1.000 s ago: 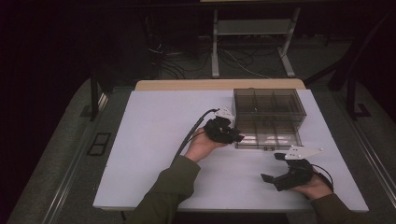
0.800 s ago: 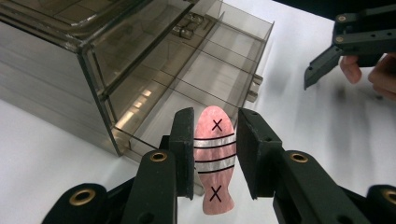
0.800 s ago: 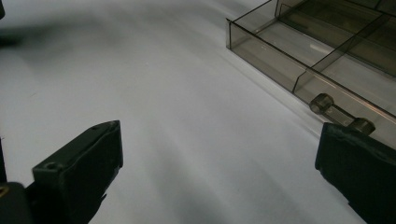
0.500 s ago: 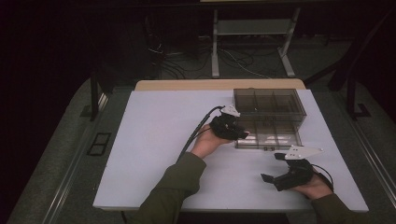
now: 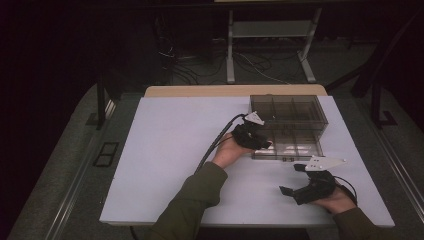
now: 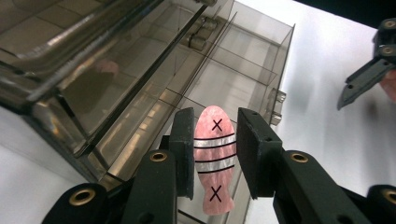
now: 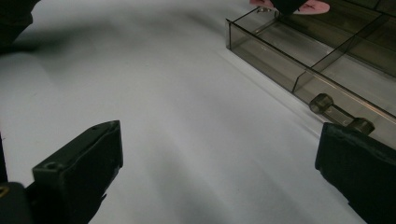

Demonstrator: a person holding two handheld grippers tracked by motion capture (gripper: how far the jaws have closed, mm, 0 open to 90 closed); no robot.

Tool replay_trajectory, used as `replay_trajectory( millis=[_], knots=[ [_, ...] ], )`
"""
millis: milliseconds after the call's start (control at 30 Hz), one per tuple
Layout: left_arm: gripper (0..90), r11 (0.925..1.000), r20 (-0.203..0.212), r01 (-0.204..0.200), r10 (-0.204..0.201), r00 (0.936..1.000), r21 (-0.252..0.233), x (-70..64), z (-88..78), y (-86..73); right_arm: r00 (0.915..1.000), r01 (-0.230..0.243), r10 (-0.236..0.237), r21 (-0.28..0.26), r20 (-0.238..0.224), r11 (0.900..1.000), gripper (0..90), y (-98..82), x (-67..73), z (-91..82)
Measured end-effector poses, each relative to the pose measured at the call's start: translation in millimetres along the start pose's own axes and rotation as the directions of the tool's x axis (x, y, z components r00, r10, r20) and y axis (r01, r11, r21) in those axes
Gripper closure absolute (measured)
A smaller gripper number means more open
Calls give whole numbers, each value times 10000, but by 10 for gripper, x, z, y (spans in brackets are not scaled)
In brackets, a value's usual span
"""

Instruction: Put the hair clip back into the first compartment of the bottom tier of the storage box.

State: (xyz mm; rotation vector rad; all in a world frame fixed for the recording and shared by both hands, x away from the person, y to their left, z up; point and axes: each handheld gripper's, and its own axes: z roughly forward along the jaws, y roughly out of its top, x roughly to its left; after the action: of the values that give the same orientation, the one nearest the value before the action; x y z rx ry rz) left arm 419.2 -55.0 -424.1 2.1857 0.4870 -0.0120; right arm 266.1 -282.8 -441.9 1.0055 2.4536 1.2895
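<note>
White table (image 5: 165,150), clear box (image 5: 300,107) at 1 o'clock. Left gripper (image 6: 215,149) clamped on pink fish (image 6: 215,158) over box; right gripper (image 5: 299,179) at 5, jaws apart.

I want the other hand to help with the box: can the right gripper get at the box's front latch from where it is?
Probably yes: the right gripper is open and empty, with only bare table between it and the latch on the box.
</note>
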Motion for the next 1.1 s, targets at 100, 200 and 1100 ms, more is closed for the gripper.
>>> replay_trajectory(
  millis=[100,200,1100],
  knots=[
    [675,9999,-29,-22,23,10000,118,14,42,-20,10000,10,-10,-7,-2,10000,3,0,-2,-1],
    [671,9998,-52,-19,20,10000,199,26,74,-39,10000,7,-7,0,-3,10000,3,-1,-3,-1],
    [467,9991,-180,231,-237,9996,-355,-26,-381,-162,10000,-16,16,52,34,10000,3,-11,-22,11]
  ],
)
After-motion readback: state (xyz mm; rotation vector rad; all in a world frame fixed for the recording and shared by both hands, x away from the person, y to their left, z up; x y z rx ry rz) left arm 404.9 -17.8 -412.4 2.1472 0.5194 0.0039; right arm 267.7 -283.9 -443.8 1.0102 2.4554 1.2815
